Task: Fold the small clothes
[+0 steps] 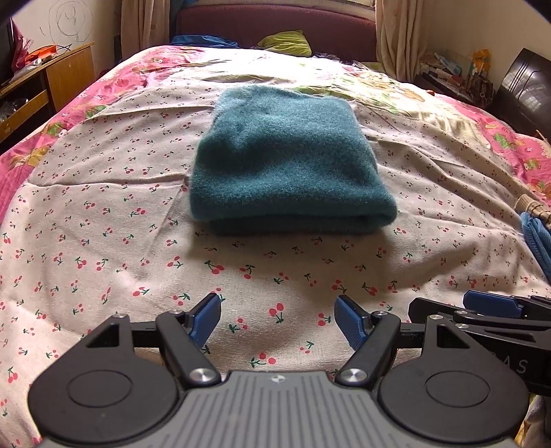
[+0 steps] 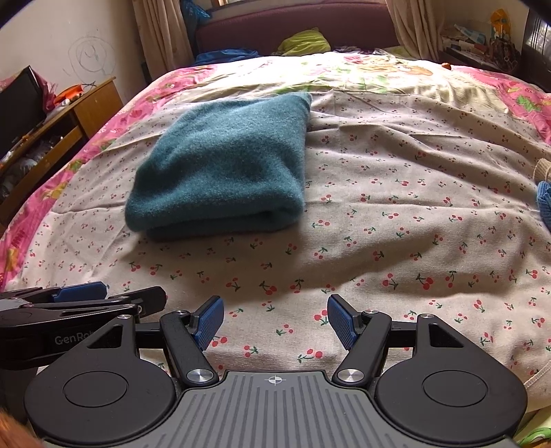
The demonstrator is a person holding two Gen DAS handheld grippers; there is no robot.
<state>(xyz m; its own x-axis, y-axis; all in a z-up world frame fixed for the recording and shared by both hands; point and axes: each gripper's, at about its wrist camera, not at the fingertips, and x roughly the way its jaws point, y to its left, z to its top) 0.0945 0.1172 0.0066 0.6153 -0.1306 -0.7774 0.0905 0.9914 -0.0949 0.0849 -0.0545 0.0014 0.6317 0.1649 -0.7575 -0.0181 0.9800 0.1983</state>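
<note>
A teal garment [image 1: 286,158] lies folded into a thick bundle on the bed [image 1: 103,213], its rolled fold edge facing the grippers and its long axis running away toward the headboard [image 1: 275,24]. It sits well ahead of both tools, touched by neither. From the left gripper [image 1: 277,320] the bundle lies straight ahead; from the right gripper [image 2: 275,318] it lies ahead and off to the left, so the left looks the nearer in line. Both sets of fingers stand wide apart and empty, above the cherry-print sheet [image 2: 378,224]. The fold appears finished. Blue cloth [image 1: 537,237] shows at the bed's right edge, possibly the next piece.
</note>
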